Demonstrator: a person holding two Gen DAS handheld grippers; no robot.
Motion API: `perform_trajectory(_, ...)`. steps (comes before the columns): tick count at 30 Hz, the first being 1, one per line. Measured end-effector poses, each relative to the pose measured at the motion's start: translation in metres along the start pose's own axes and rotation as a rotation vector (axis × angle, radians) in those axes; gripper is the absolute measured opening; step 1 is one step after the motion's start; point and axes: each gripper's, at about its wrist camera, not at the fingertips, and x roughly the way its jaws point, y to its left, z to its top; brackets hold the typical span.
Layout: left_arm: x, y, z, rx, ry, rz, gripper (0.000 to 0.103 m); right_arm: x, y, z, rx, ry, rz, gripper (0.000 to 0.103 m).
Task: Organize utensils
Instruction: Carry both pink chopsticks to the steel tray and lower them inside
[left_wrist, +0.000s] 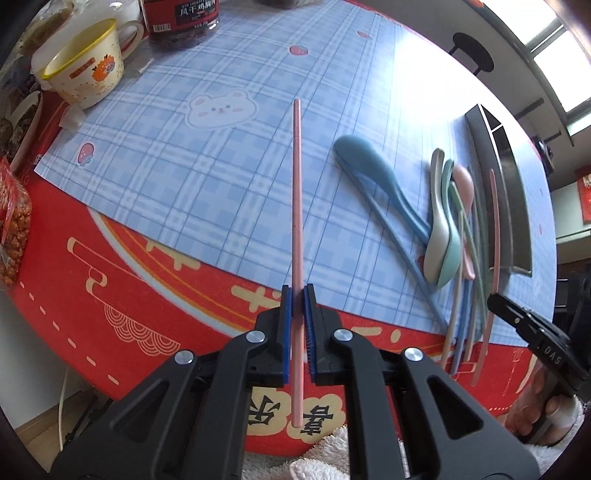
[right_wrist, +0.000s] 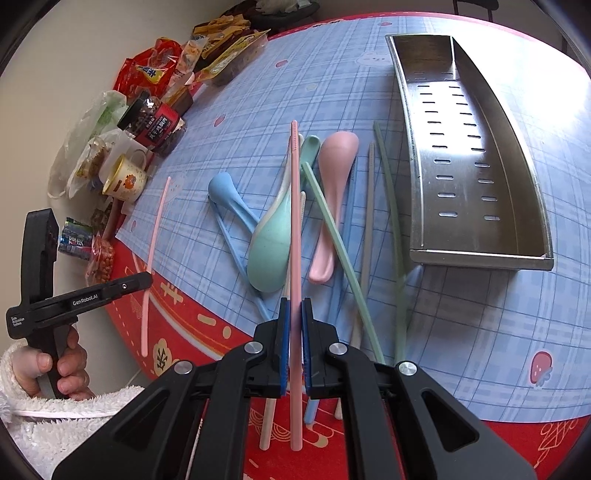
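While the left gripper (left_wrist: 298, 291) clamps one pink chopstick (left_wrist: 297, 206) that points toward twelve o'clock over the blue plaid mat (left_wrist: 177, 155), the right gripper (right_wrist: 294, 306) is closed on a second pink chopstick (right_wrist: 294, 206) above the pile of spoons and chopsticks. Within that pile a mint spoon (right_wrist: 271, 243) lies just beside a pink spoon (right_wrist: 332, 192), with a blue spoon (right_wrist: 229, 197) at ten o'clock. At two o'clock in the right wrist view, a slotted steel tray (right_wrist: 532, 206) sits on the mat.
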Motion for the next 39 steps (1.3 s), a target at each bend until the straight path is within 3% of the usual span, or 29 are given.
perform_trajectory(7, -0.027, -0.019, 0.028, 0.037, -0.041, -0.059, 0.011, -0.02, -0.014, 0.008, 0.049, -0.055, -0.023, 0.006)
perform_trajectory(15, -0.022, -0.083, 0.056, 0.16, -0.04, -0.128, 0.011, -0.053, -0.055, 0.027, 0.132, -0.134, -0.095, 0.006)
perform_trajectory(21, -0.007, -0.135, 0.085, 0.24, -0.015, -0.177, 0.011, -0.067, -0.083, 0.06, 0.139, -0.167, -0.177, 0.006)
perform_trajectory(30, 0.027, -0.223, 0.136, 0.247, 0.051, -0.299, 0.011, -0.048, -0.099, 0.111, 0.088, -0.133, -0.273, 0.006)
perform_trajectory(39, 0.07, -0.258, 0.147, 0.207, 0.164, -0.323, 0.011, -0.032, -0.109, 0.116, 0.091, -0.079, -0.304, 0.006)
